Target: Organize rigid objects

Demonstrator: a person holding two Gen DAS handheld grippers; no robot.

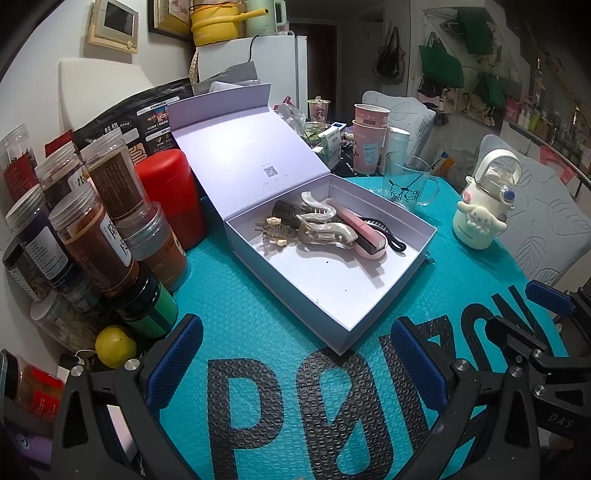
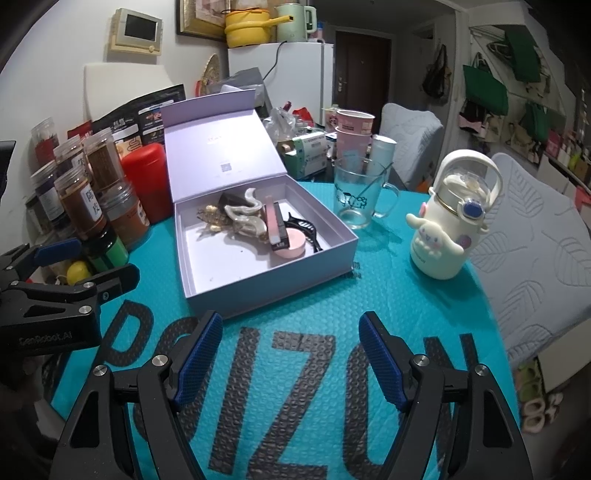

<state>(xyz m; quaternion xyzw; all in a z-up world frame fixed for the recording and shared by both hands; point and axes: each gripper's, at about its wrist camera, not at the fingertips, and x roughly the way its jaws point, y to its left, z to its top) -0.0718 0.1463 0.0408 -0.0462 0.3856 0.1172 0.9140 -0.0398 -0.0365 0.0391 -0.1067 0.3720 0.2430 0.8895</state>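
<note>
Right now both grippers hang over the teal bubble mat [image 2: 332,295], which carries big black letters: from the right wrist view they read roughly "POIZON". The left gripper [image 1: 295,362] has its blue-padded fingers spread wide with nothing between them. The right gripper [image 2: 291,354] is likewise spread apart and holds nothing. Seen from the right wrist view, the left gripper's black body is stamped with small lettering that looks like "GenRobot.AI".

Ahead of them sits the pale lilac box [image 1: 369,302], lid propped up at the back, a small QR code [image 1: 270,172] printed inside the lid. All the bits lie in the far half of the tray: pearly white claw clips [image 1: 325,225], a small gold clip [image 1: 275,232], a dark clip [image 1: 284,212], a pink tube [image 1: 364,230] lying over a round pink compact [image 2: 291,240], and a black comb-like clip [image 2: 304,232] against the right wall. The near half is bare.

Left of the box stand stacked spice jars [image 1: 92,221] with Chinese-character labels I cannot read fully, a red canister [image 1: 170,195] and a yellow fruit [image 1: 114,345]. Right of it are a glass mug [image 2: 360,195] with a cartoon print and a white Cinnamoroll bottle [image 2: 450,221]. Behind, pink paper cups [image 2: 352,129] are stacked. On the fridge, a yellow pot [image 1: 214,24] shows "cooker".
</note>
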